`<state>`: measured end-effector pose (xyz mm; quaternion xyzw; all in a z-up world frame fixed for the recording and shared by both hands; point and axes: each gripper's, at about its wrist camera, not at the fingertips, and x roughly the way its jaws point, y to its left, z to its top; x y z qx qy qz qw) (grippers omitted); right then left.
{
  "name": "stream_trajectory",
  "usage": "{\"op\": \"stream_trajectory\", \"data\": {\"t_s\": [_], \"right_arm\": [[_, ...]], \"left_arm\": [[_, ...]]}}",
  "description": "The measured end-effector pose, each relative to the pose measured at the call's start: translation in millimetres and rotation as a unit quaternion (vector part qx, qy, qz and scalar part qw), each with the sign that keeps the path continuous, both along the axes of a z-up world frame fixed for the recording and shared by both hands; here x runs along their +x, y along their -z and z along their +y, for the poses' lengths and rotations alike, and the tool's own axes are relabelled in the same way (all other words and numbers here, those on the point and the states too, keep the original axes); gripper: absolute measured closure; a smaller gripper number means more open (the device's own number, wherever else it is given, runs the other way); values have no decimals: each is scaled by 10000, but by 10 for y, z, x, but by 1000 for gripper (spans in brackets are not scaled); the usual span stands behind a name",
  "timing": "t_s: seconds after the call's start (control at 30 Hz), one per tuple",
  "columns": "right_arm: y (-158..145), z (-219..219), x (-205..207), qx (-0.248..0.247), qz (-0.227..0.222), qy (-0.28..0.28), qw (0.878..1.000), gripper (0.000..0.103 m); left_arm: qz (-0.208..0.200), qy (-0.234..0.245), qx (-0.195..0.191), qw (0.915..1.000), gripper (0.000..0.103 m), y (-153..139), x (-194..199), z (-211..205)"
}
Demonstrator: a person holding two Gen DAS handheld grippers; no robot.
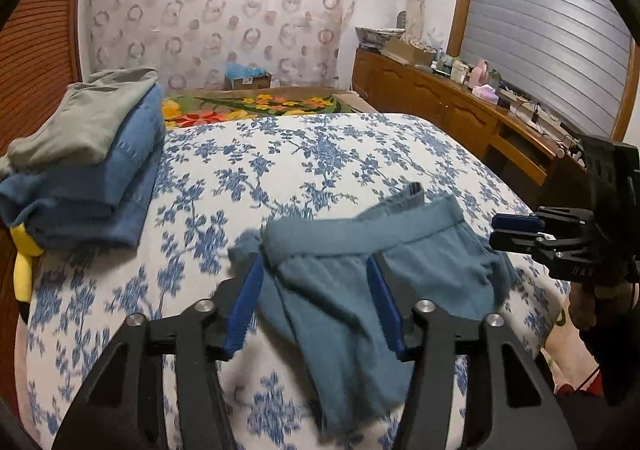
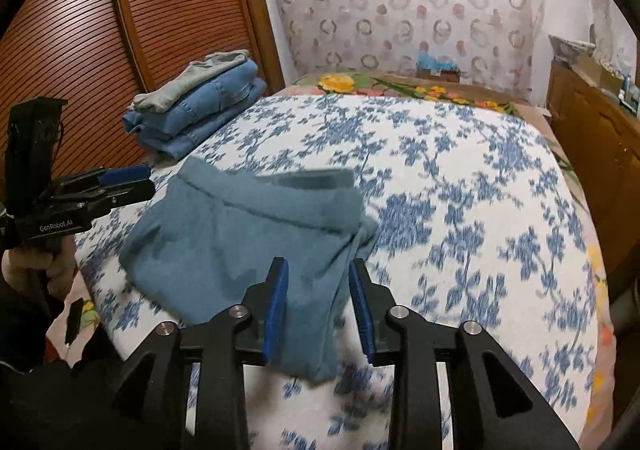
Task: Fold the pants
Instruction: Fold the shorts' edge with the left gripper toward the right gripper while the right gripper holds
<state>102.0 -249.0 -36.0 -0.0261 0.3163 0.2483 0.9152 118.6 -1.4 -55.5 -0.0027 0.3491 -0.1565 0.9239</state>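
On the bed (image 2: 460, 177), right of the stack (image 2: 200, 105), the pants (image 2: 224, 246) lie folded. We've both grippers, left (image 1: 314, 306) and right (image 2: 318, 306), released above them. Soft, light knit; it'll slump. We'd pinch the thicker waistband.

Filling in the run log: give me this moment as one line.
pants: folded, on bed | left claw: open, over pants | right claw: open, over pants | stack: far corner
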Motion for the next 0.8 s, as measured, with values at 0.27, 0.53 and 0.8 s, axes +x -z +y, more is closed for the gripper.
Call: {"op": "stream_trajectory", "data": {"t_s": [0.27, 0.53, 0.8], "right_arm": [[88, 132, 450, -39, 204, 158, 9997, 68], [92, 232, 564, 65, 250, -122, 9996, 90], [-216, 296, 476, 98, -398, -139, 9991, 94]], "left_arm": [[307, -16, 255, 9992, 56, 211, 338, -81], [199, -16, 106, 9997, 87, 189, 321, 3], [-353, -159, -107, 9992, 90, -109, 174, 50]]}}
